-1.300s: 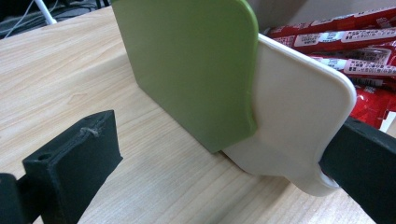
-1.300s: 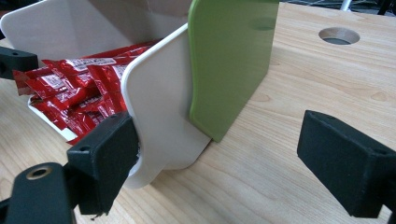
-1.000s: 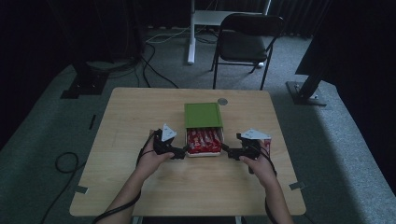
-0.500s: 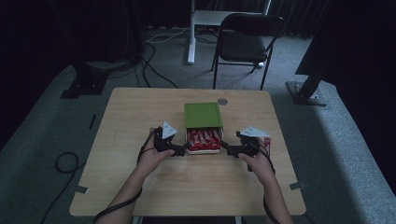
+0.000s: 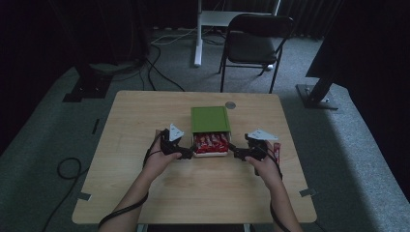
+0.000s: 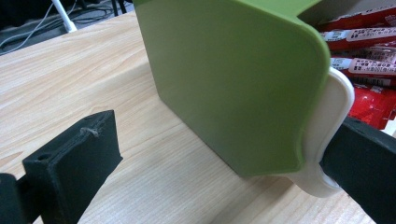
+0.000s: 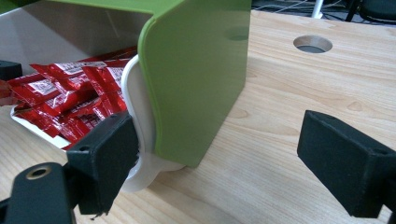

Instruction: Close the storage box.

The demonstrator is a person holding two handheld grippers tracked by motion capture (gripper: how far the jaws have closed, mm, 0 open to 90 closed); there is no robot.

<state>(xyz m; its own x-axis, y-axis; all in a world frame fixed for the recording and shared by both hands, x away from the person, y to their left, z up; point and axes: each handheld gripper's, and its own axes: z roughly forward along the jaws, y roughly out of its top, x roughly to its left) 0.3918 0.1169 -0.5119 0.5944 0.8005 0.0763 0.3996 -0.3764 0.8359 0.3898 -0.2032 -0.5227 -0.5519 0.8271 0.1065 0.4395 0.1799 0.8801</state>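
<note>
A green sleeve-like cover (image 5: 209, 119) lies mid-table, and a white tray (image 5: 211, 154) of red packets (image 5: 211, 141) sticks out of its near end. My left gripper (image 5: 189, 154) is at the tray's left near corner, my right gripper (image 5: 233, 152) at its right near corner. In the left gripper view the left gripper (image 6: 219, 163) is open around the corner of the cover (image 6: 233, 79), one jaw against the tray's rim (image 6: 334, 121). The right gripper (image 7: 226, 161) is also open. One jaw touches the tray's lip (image 7: 140, 107) beside the packets (image 7: 70, 93); the other hangs free over the wood.
A single red packet (image 5: 276, 151) lies on the table beside the right hand. A round cable hole (image 5: 230, 104) sits in the tabletop behind the cover. A folding chair (image 5: 256, 46) stands beyond the far edge, with cables on the floor to the left.
Both grippers and the tray have edged slightly away from the person, toward the green cover. The jaws remain spread.
</note>
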